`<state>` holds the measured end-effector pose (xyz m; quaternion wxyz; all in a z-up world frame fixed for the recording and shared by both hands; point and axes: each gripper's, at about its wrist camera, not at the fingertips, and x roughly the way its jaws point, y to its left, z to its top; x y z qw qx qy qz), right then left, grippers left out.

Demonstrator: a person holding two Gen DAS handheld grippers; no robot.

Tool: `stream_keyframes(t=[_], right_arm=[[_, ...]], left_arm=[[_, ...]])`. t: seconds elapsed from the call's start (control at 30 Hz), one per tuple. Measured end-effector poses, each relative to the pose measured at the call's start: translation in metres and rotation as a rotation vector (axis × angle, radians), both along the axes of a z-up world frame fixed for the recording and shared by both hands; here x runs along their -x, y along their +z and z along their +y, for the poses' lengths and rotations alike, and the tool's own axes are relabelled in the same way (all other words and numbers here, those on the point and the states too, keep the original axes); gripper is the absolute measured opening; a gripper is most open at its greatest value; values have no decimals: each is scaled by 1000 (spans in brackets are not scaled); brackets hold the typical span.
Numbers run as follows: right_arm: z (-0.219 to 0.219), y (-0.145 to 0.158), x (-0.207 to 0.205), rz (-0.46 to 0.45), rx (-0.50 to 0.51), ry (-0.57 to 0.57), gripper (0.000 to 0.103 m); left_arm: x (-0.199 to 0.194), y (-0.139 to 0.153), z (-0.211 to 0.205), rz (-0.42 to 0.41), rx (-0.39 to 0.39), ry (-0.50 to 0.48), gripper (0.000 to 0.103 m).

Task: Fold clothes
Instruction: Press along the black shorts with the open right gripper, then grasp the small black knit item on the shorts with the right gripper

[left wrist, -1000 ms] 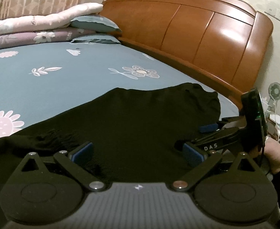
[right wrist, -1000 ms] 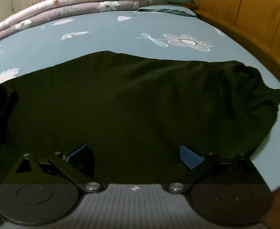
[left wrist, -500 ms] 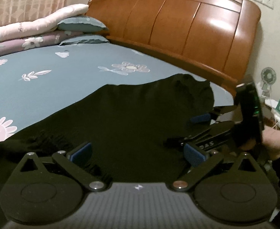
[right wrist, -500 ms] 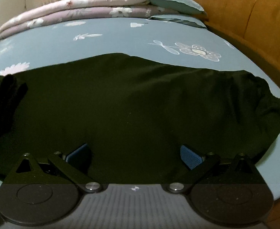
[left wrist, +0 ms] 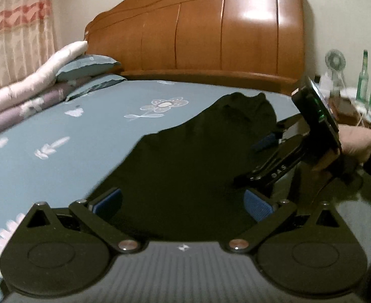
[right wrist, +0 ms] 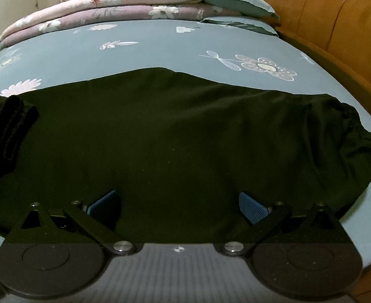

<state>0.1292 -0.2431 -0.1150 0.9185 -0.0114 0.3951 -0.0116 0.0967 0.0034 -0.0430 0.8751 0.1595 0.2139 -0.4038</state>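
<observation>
A black garment [right wrist: 175, 136] lies spread flat across the near side of the blue flowered bed sheet [right wrist: 140, 50]; its ribbed end [right wrist: 8, 128] is bunched at the left. In the left wrist view the same black garment [left wrist: 185, 156] runs toward the headboard. My left gripper [left wrist: 183, 202] is open, low over the cloth's near edge, nothing between its blue pads. My right gripper [right wrist: 178, 204] is open too, above the garment's near hem. In the left wrist view the right gripper [left wrist: 274, 156] shows to the right, held by a hand [left wrist: 354, 141].
A wooden headboard [left wrist: 210, 40] stands at the bed's end. Folded quilts [right wrist: 109, 7] and pillows [right wrist: 236, 0] are stacked along the far side. A nightstand with a small fan [left wrist: 334, 60] and a green bottle [left wrist: 362, 75] sits beyond the bed's corner. A curtain [left wrist: 13, 25] hangs at the left.
The left gripper has swung right and lowered, so the headboard and nightstand fill more of its view. The right gripper has eased back a little. Both stay open; the garment lies unmoved.
</observation>
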Motion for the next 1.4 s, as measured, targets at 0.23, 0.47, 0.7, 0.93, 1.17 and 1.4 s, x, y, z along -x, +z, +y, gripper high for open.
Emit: stream_keyframes(t=[0.23,0.47,0.7,0.93,1.17,1.4], right_arm=[[-4,24,-3,-53,-156,31,103],[10,13,-14,-29,-171,84,103],[1,9,6,-43,-64,66,103],[-87,34,21,-226,-378,-166,103],[-145,35,29,-256,-498,-332,103],[-187,20,40,-273,-611,-458,103]], left_arm=[[0,-5,22,-27,-63,-111,102],[-10,-23,28,33,-127,-46,102],[-5,-21,24,4,-149,-53,102],[-12,-13,21,-61,-95,46,102],[-23,-15,16,-27,-57,41,102],[-32,-17,24,19,-21,91,102]])
